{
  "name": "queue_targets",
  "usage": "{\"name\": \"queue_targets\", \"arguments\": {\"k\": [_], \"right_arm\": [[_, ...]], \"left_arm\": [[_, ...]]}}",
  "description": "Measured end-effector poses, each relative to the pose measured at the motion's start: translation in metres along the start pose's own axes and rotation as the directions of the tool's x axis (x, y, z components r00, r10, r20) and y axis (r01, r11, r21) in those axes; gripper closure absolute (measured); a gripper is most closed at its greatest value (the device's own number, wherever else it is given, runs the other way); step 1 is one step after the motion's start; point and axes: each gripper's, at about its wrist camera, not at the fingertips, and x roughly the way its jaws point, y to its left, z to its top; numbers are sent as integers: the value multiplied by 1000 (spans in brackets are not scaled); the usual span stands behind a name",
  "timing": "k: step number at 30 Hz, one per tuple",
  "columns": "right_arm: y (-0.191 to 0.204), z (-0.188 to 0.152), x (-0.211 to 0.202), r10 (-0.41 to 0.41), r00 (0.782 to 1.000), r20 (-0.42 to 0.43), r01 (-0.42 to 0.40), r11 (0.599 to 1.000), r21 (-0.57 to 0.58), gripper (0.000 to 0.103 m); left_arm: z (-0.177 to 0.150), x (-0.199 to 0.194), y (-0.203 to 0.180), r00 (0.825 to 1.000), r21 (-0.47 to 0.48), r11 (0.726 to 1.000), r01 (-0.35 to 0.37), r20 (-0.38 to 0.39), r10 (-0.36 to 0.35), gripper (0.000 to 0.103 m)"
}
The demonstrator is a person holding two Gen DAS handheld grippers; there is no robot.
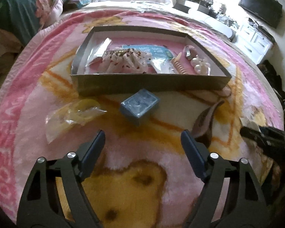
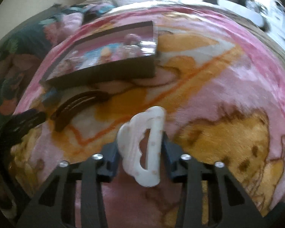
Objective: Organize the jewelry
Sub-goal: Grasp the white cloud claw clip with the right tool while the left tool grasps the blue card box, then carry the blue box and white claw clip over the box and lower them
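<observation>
A small blue box (image 1: pixel 139 106) lies on the pink blanket just ahead of my left gripper (image 1: pixel 143 134), whose fingers stand open and apart from it with nothing between them. Behind it is a shallow grey tray box (image 1: pixel 150 84) holding packets, a comb-like clip and pearly pieces. In the right wrist view a white scalloped hair clip (image 2: pixel 142 148) stands between the pads of my right gripper (image 2: pixel 139 144), which is shut on it just above the blanket. A brown hair clip (image 2: pixel 76 104) lies to the left, near the tray box (image 2: pixel 108 72).
A crumpled clear bag with something yellow (image 1: pixel 74 114) lies left of the blue box. The brown clip (image 1: pixel 207 119) lies at the right, with the other gripper's dark body (image 1: pixel 266 134) beyond it. Pillows are at the far left, a white dresser (image 1: pixel 254 39) and screen at the far right.
</observation>
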Motion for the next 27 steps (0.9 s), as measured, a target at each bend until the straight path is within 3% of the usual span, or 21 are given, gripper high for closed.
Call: {"name": "queue_targets", "arguments": {"k": [8,13,15,20,27], "right_arm": [[26,-7,-9,41,999,19,-39,993,-107,67],[26,-5,-12,49,998,29,-45,994,-103,67],[25,-4,-15,54,998,36,-50,994,-98,67],[28,-2,-23,47,997,63,-39,991,-124,67],[38,8,-37,68,993,96,-53,987,-149,67]], "left_arm": [[10,14,-7,1000,-14,1000,-19,-8,19,37],[20,22,-11,999,-9,999,-45,-21,45,50],[23,25,-11,998,-8,998,-60,-20,60,60],[25,27,-15,997,14,997,-70,-18,70,61],[26,2,-23,1000,30,1000,-7,8,7,61]]}}
